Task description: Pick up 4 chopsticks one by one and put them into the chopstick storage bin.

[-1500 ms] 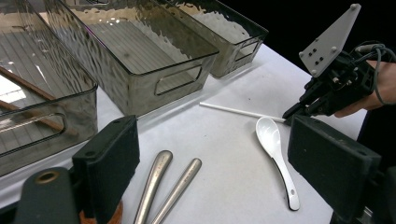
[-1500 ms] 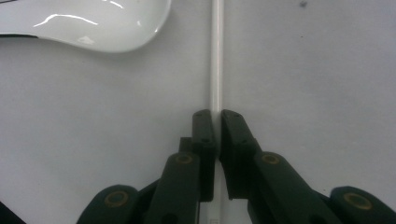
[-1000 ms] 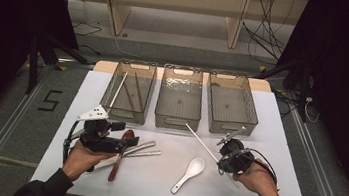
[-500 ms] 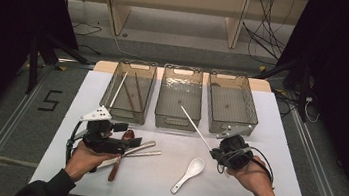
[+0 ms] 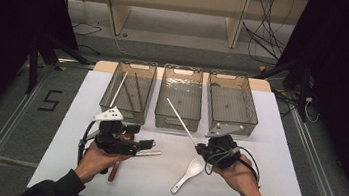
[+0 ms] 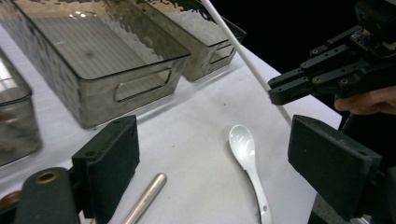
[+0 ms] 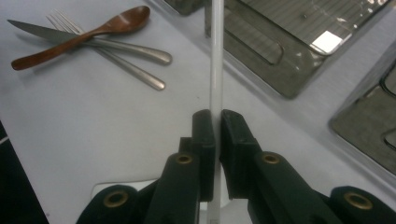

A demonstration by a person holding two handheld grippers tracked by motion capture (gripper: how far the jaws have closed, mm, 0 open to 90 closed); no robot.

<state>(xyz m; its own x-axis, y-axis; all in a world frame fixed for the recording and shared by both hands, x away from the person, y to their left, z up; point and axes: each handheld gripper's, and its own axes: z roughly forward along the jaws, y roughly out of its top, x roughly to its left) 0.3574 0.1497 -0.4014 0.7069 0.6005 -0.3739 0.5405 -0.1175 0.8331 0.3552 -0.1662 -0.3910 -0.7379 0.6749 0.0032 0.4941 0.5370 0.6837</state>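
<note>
My right gripper (image 7: 217, 119) is shut on a thin white chopstick (image 7: 215, 56), which runs up from between its pads. In the high view that gripper (image 5: 200, 148) is right of centre, and the chopstick (image 5: 180, 119) slants up and left over the front of the middle bin (image 5: 182, 81). My left gripper (image 5: 148, 145) is held low at the left with its jaws wide open (image 6: 215, 163) and nothing between them. A white ceramic spoon (image 5: 188, 174) lies on the table between the two hands, also visible as the spoon (image 6: 247, 158) ahead of the left jaws.
Three smoky clear bins stand in a row at the back; the left bin (image 5: 129, 90) holds a white stick and dark chopsticks, and the right bin (image 5: 232, 102) looks empty. A wooden spoon (image 7: 84, 35), a knife (image 7: 28, 25) and a fork (image 7: 107, 53) lie crossed by my left hand on the white table (image 5: 276, 156).
My right gripper has moved left and risen with the chopstick, whose far tip now reaches over the middle bin. My left gripper has shifted slightly right.
</note>
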